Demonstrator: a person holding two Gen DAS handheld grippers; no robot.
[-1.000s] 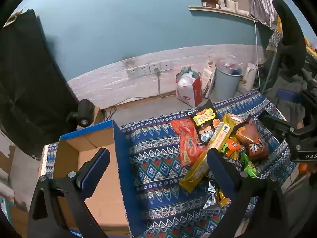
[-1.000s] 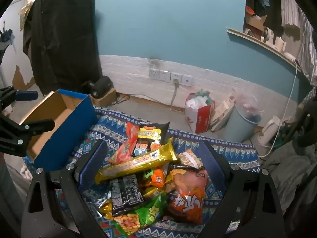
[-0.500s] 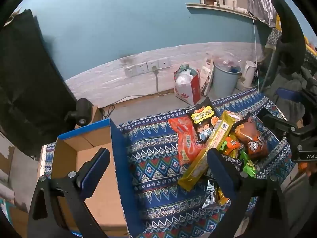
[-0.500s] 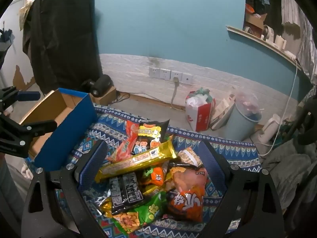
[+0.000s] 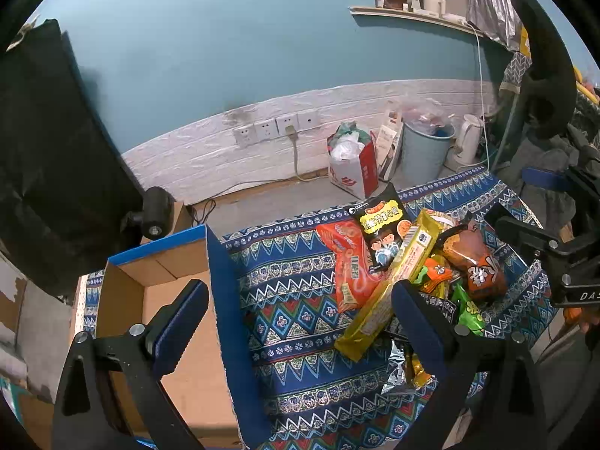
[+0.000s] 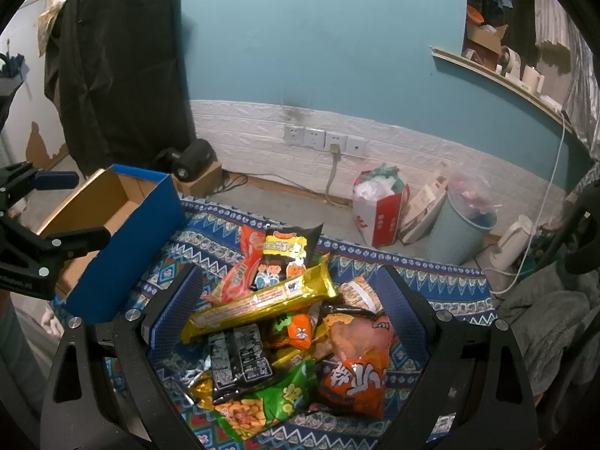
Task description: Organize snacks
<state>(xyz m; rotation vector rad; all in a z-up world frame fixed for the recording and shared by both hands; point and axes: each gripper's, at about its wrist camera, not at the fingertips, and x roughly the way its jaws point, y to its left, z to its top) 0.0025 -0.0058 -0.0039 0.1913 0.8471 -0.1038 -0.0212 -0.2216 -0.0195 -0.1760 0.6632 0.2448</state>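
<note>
A heap of snack packets lies on a patterned blue cloth (image 5: pixel 296 285). On top is a long yellow bar packet (image 6: pixel 258 302) (image 5: pixel 390 285), with a black cartoon bag (image 6: pixel 283 257), an orange-red bag (image 5: pixel 347 262), a brown-orange bag (image 6: pixel 354 360), a green peanut bag (image 6: pixel 262 399) and a black packet (image 6: pixel 238 356) around it. An open blue cardboard box (image 5: pixel 168 318) (image 6: pixel 123 221) stands left of the heap. My left gripper (image 5: pixel 296 318) is open above the box's right wall. My right gripper (image 6: pixel 290 300) is open, its fingers straddling the heap.
Beyond the cloth is bare floor with a red-white paper bag (image 6: pixel 378 213), a light blue bin (image 6: pixel 461 228) and a white kettle (image 6: pixel 510 242). A black cloth-covered object (image 6: pixel 120 63) stands at the left wall, a small black camera (image 6: pixel 193 159) on a carton beside it.
The left wrist view has drifted slightly, so the box and heap sit a little lower and further left. The right gripper has barely moved. Both stay open.
</note>
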